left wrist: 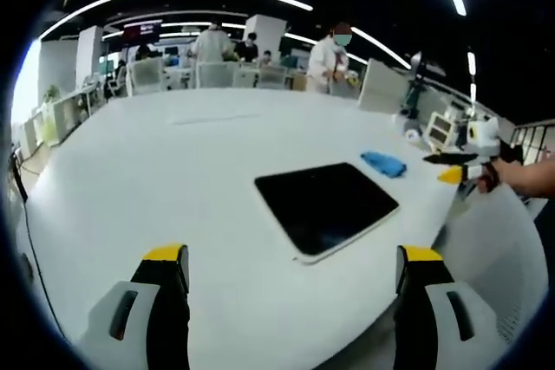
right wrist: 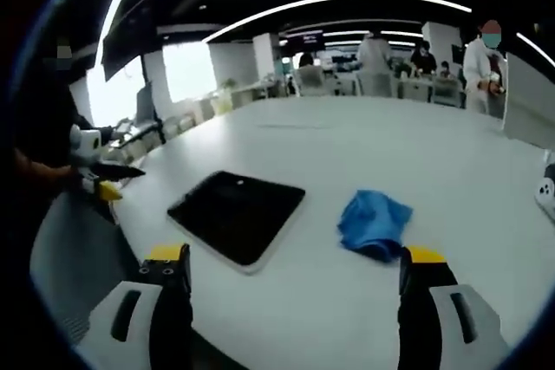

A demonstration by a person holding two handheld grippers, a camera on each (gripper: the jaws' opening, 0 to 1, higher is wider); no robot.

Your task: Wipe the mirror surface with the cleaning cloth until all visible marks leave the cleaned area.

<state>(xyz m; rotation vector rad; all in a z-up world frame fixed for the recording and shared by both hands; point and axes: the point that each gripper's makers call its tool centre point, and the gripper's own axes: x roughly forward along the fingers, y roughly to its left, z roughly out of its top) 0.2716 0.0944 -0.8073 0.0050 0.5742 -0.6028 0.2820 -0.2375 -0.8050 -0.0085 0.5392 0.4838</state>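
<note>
**Inspector:** Jaws first. The left gripper stands wide, nothing between its yellow tips; the right gripper likewise, wide and empty.

**Clerk:** And the cloth?

**Inspector:** The cleaning cloth, blue and crumpled, lies on the white table just ahead of the right gripper and towards its right-hand jaw, near enough that a short advance should reach it. From the left gripper view the same cloth sits beyond the mirror, well apart. The right hand is judged the nearer, and the natural one to take it.

**Clerk:** The mirror itself?

**Inspector:** The mirror, a dark rounded rectangle with a pale edge, lies flat on the table, directly ahead of the left gripper. In the right gripper view it lies left of the cloth, beside it but not touching, its long axis running away and slightly leftward. Marks on the glass cannot be made out at this range.

**Clerk:** Farther off?

**Inspector:** People stand among desks at the back of the room
</note>
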